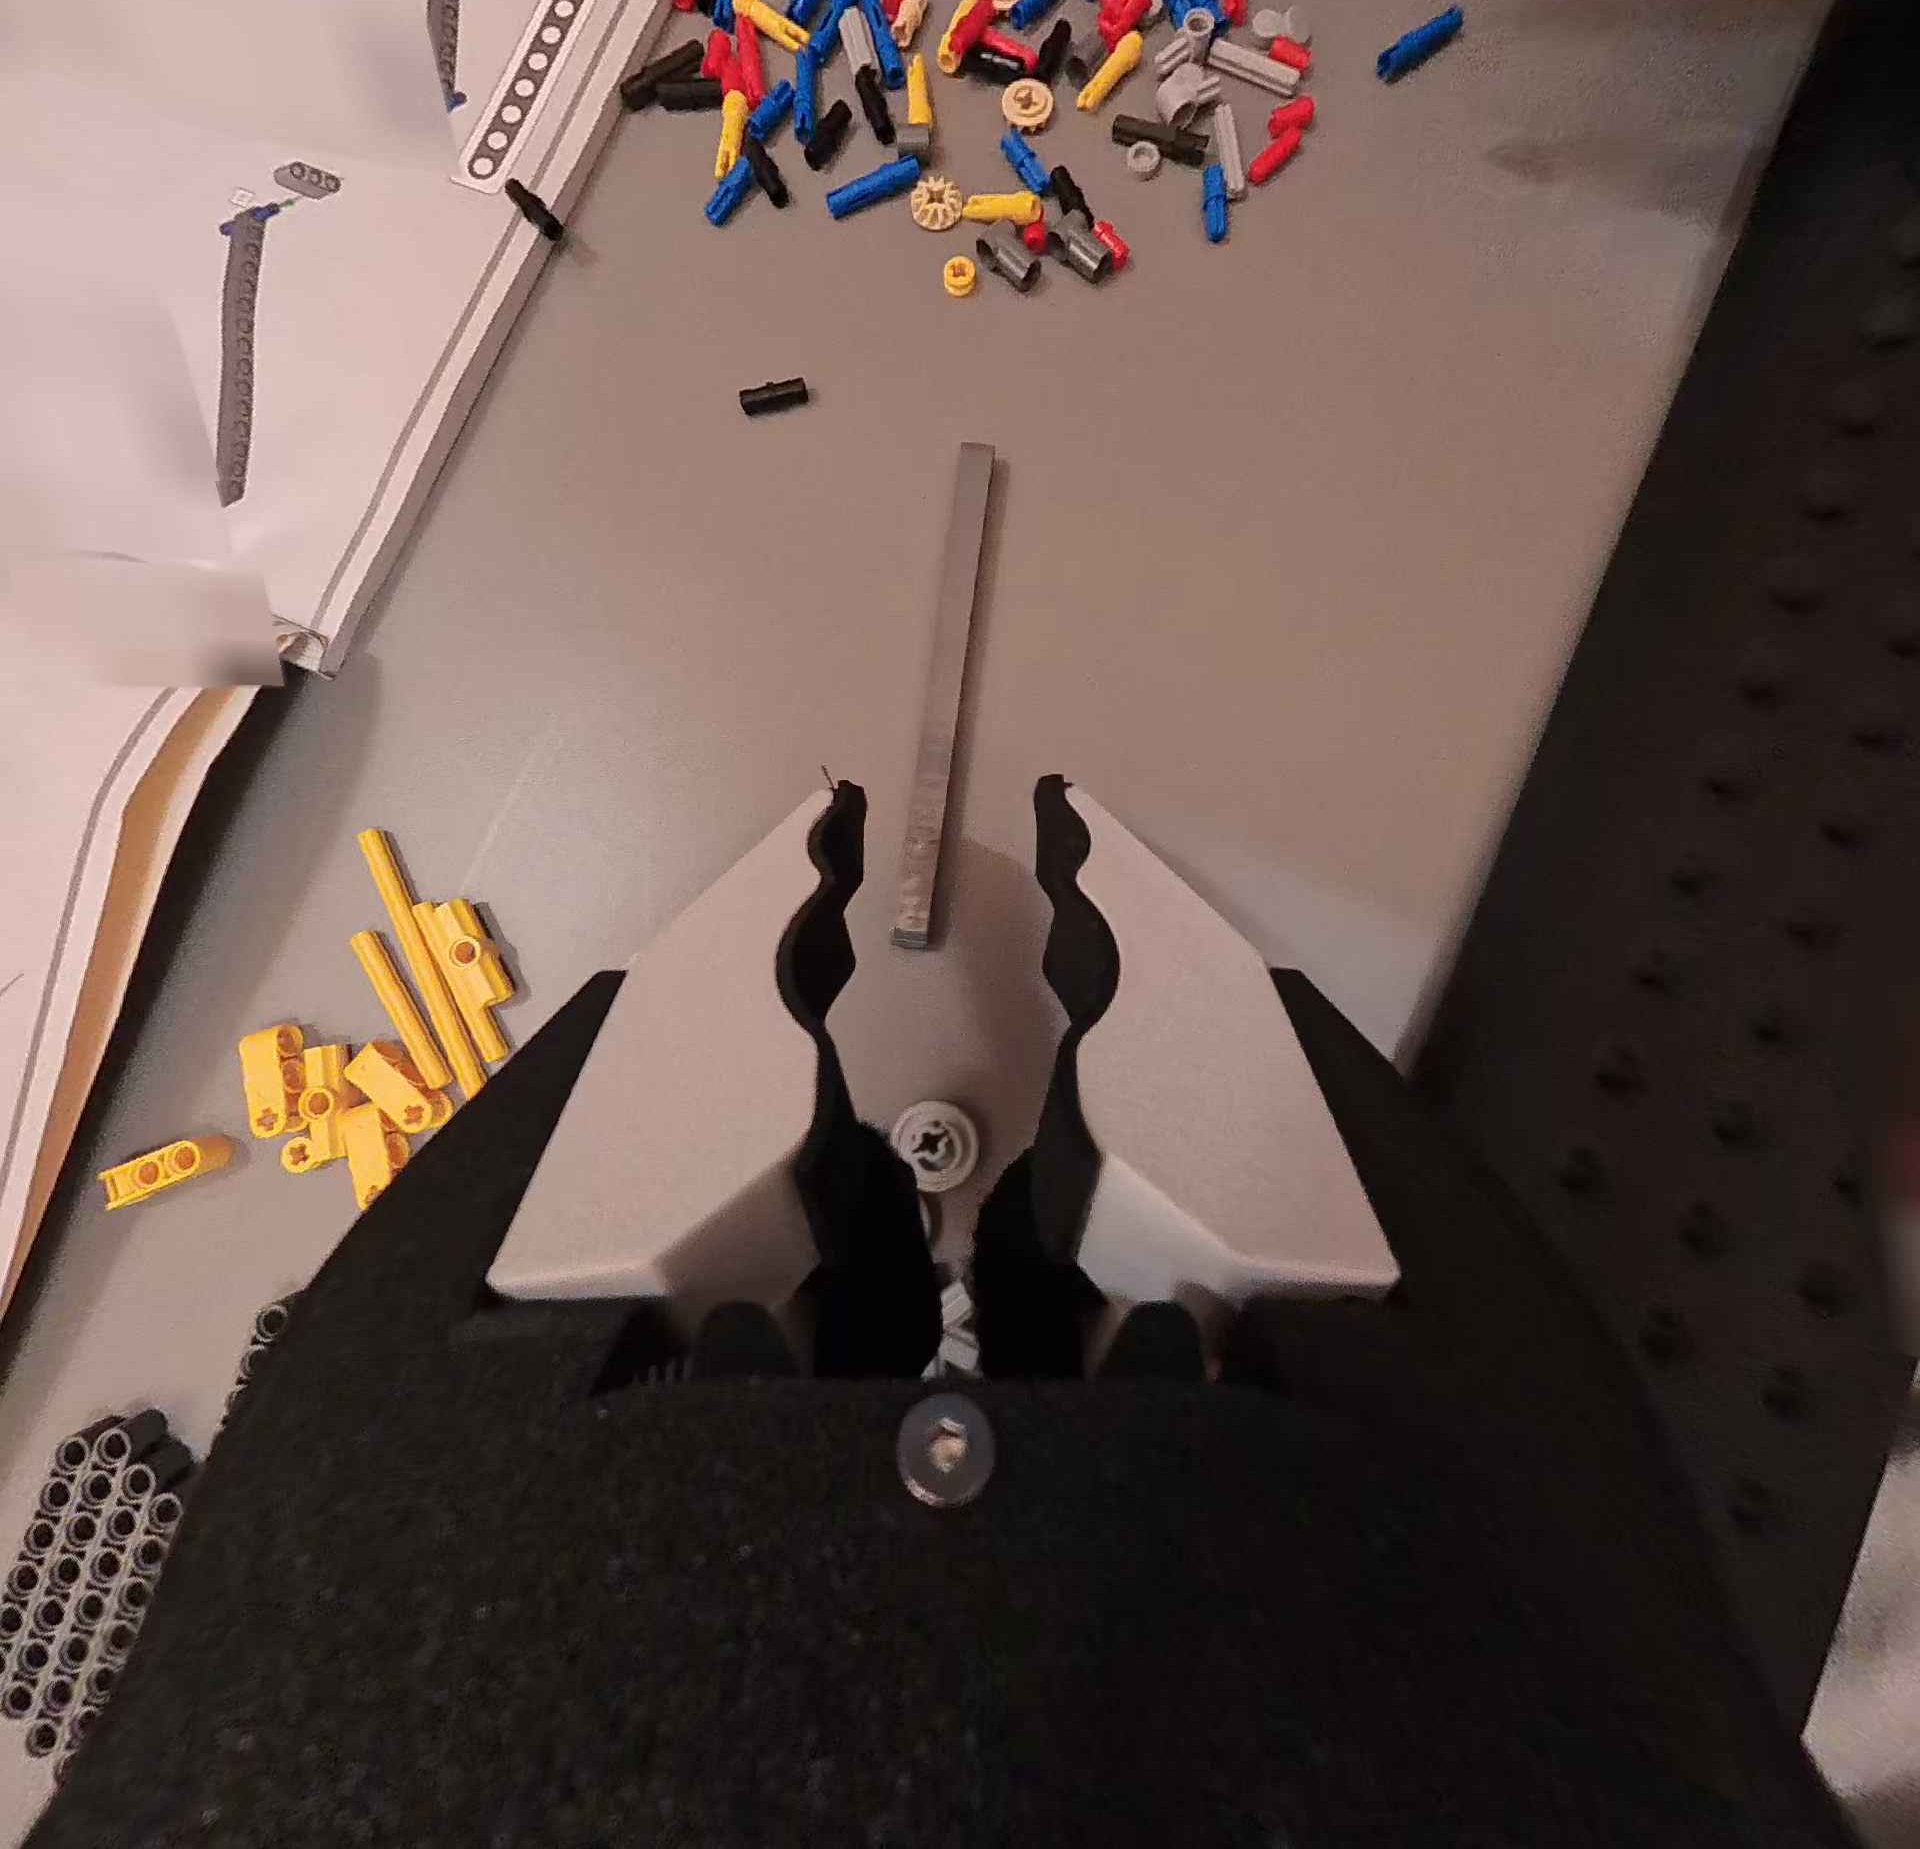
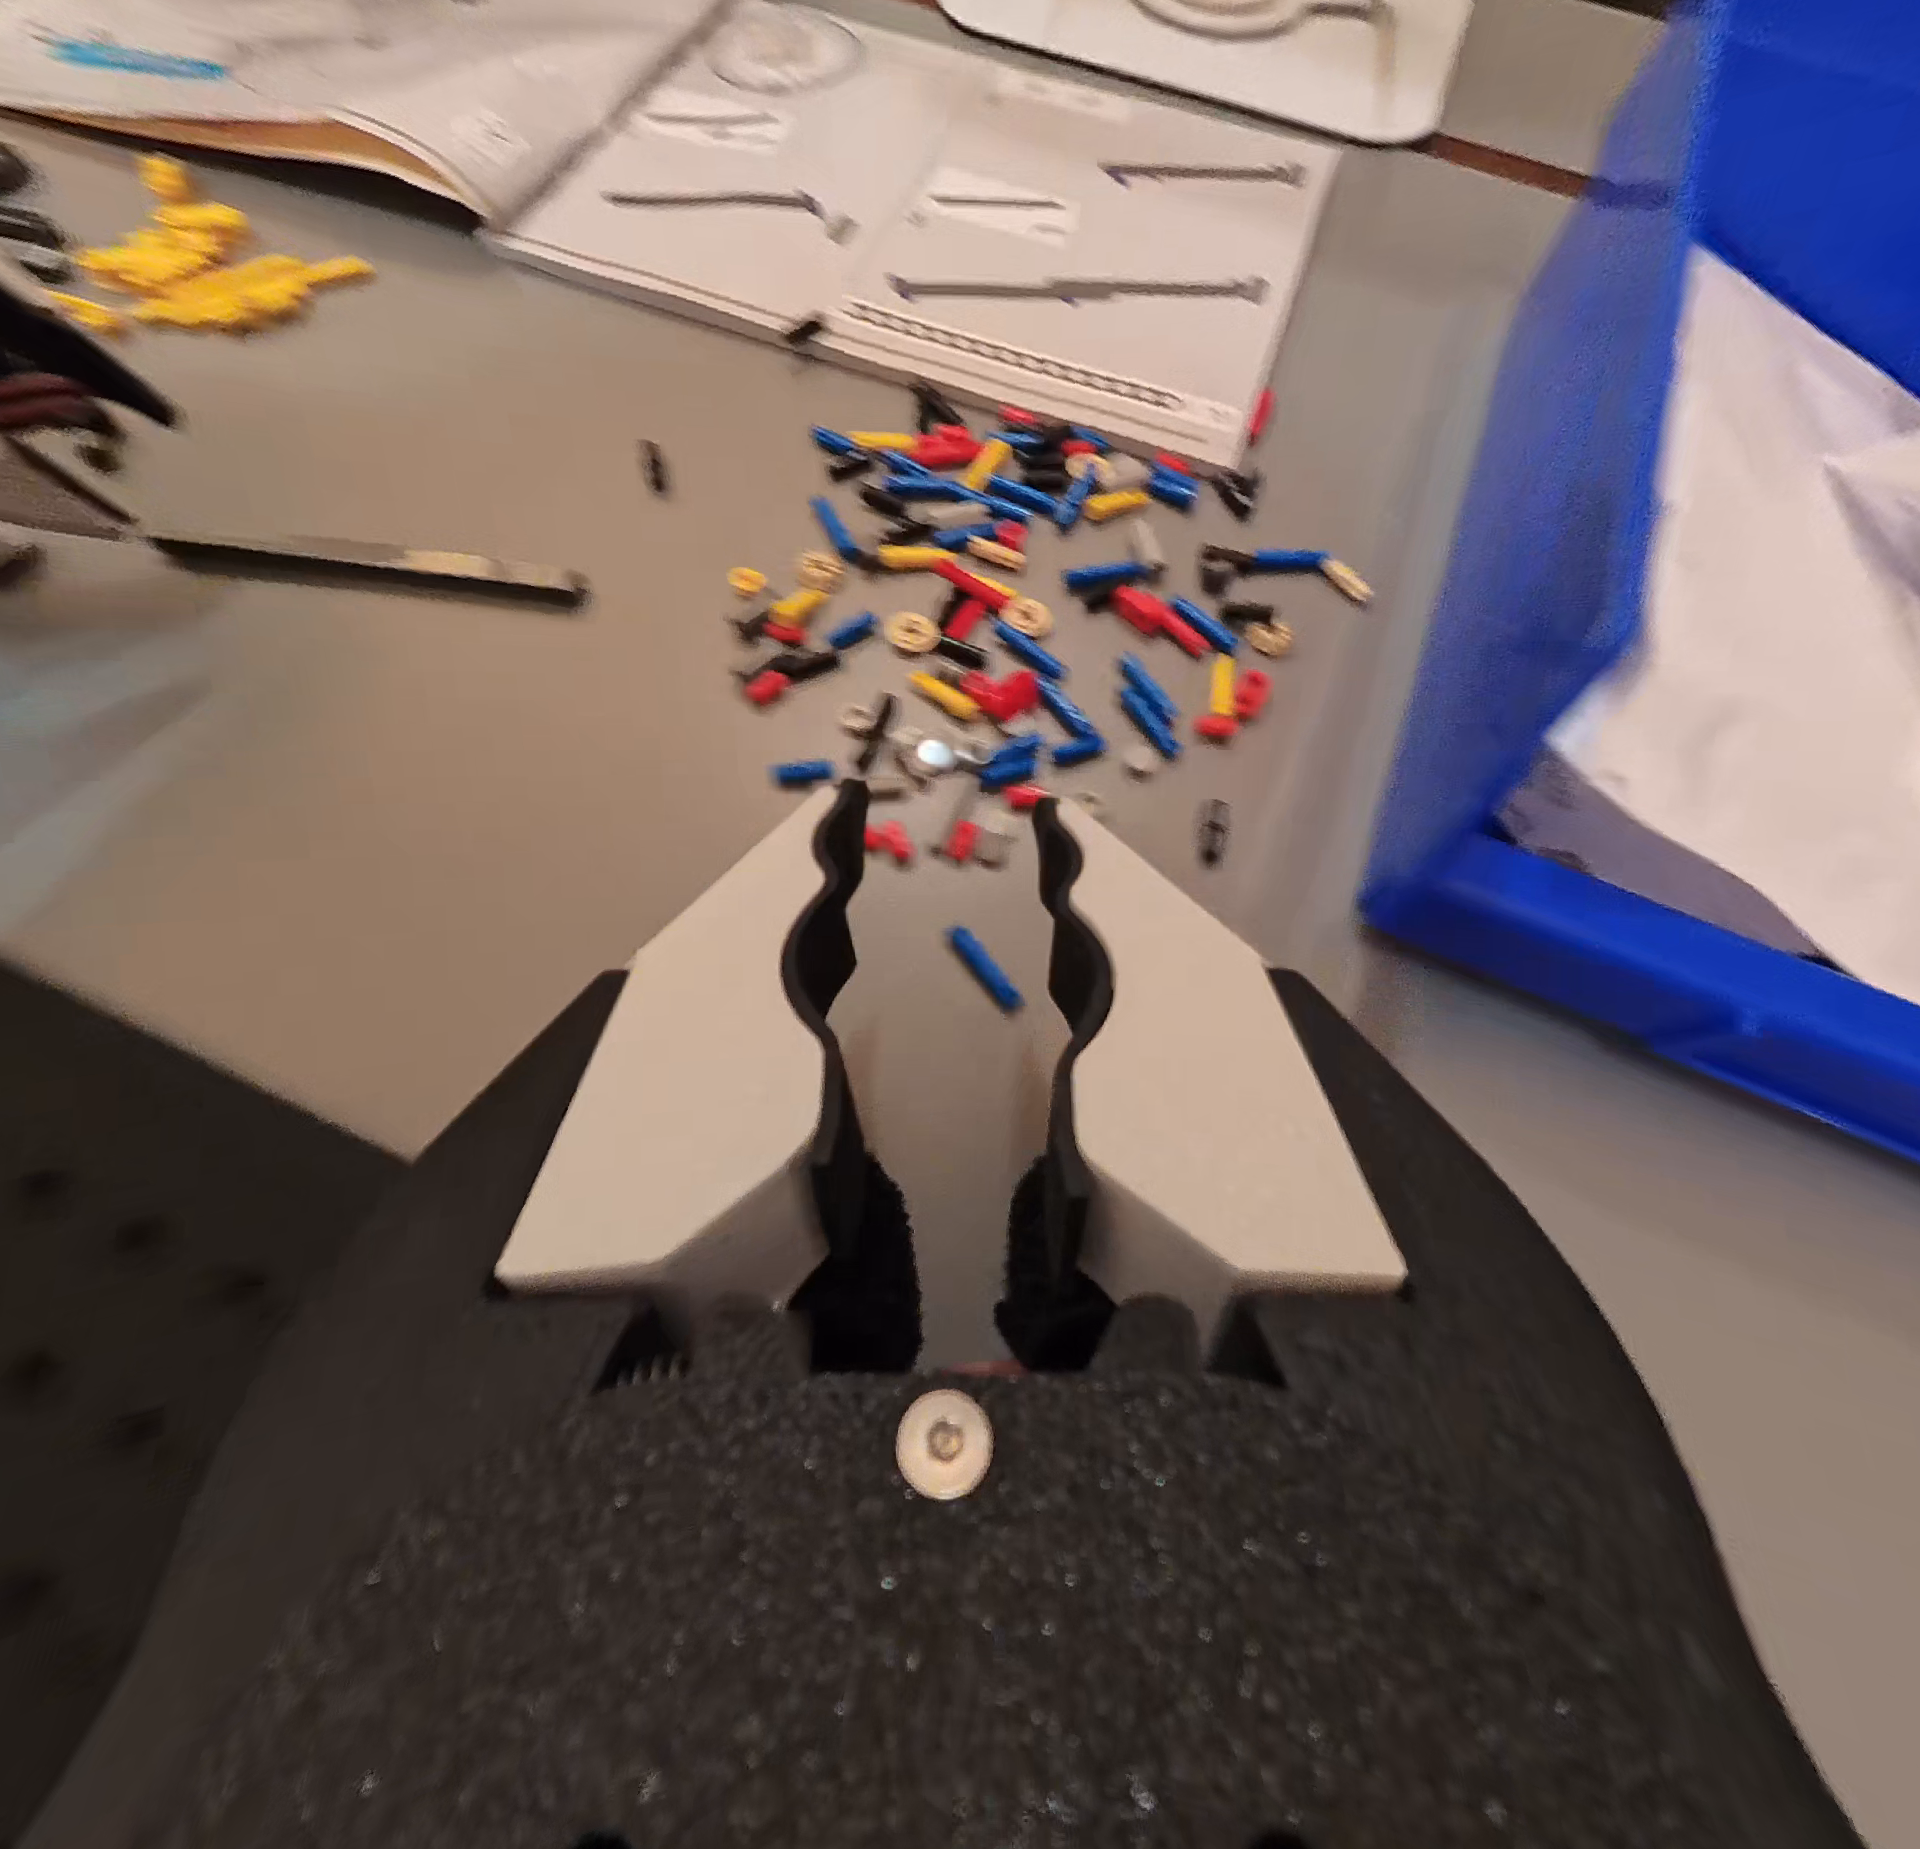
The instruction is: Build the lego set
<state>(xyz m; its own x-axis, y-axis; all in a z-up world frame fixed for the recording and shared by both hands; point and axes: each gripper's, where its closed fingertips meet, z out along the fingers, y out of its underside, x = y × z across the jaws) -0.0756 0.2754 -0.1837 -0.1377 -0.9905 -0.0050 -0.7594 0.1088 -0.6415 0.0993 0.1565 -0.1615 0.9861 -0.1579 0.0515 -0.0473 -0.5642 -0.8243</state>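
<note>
A long grey beam [image 1: 954, 677] lies on the grey table, its near end between the open fingers of my left gripper [image 1: 948, 783], which holds nothing. The same beam [image 2: 374, 565] shows at left in the right wrist view. A pile of small blue, red, yellow and black pins [image 1: 977, 85] lies beyond it; the same pile [image 2: 1029, 594] shows just ahead of my right gripper [image 2: 948, 793]. That gripper is open and empty, with a single blue pin [image 2: 985, 966] on the table between its fingers. A lone black pin [image 1: 774, 397] lies past the beam's far end.
An open instruction booklet [image 1: 239, 324] lies at the left; it also shows at the back [image 2: 935, 230]. Yellow pieces [image 1: 384, 1030] and black beams [image 1: 83, 1571] lie at lower left. A grey round piece [image 1: 938, 1145] sits under the left gripper. A blue bin [image 2: 1683, 864] holding white paper stands at right. The gap from one gripper's tips to the other's is roughly 20 cm.
</note>
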